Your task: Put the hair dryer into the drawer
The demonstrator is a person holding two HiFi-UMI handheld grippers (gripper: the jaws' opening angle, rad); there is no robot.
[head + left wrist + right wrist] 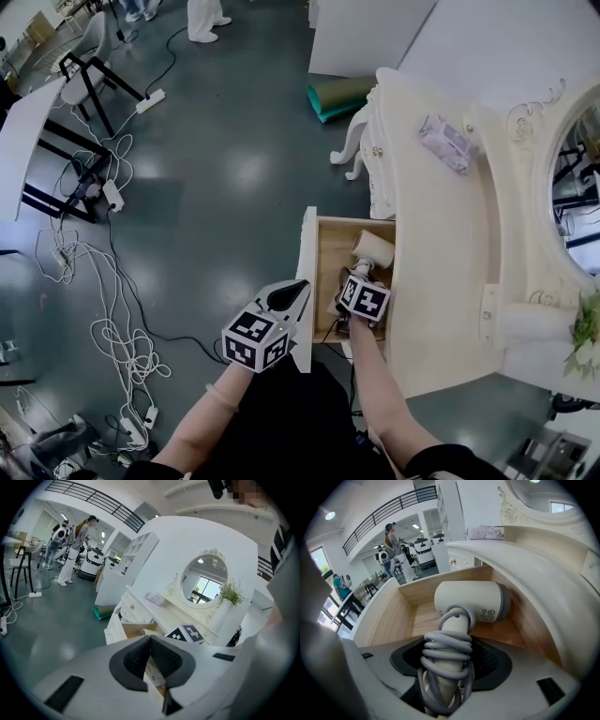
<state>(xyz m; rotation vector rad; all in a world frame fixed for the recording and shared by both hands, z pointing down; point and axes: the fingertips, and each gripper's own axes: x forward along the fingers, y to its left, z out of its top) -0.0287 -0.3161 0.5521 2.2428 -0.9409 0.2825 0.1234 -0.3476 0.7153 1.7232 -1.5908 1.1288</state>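
Note:
A cream hair dryer (373, 247) with its grey cord wound round the handle hangs barrel-first inside the open wooden drawer (330, 246) of the vanity. My right gripper (359, 281) is shut on the cord-wrapped handle. In the right gripper view the hair dryer's barrel (471, 602) lies across the drawer (389, 616), just above its wooden bottom, with the right gripper (450, 653) clamped on the handle below it. My left gripper (292, 292) sits at the near end of the white drawer front, jaws shut with nothing between them. In its own view the left gripper (150, 641) points at the drawer (133, 629).
The cream vanity top (441, 244) overhangs the drawer's right side, with an oval mirror (577, 187) and a clear pouch (445, 142) on it. Cables and power strips (112, 281) trail over the floor at left. A green roll (339, 94) lies beyond the vanity leg.

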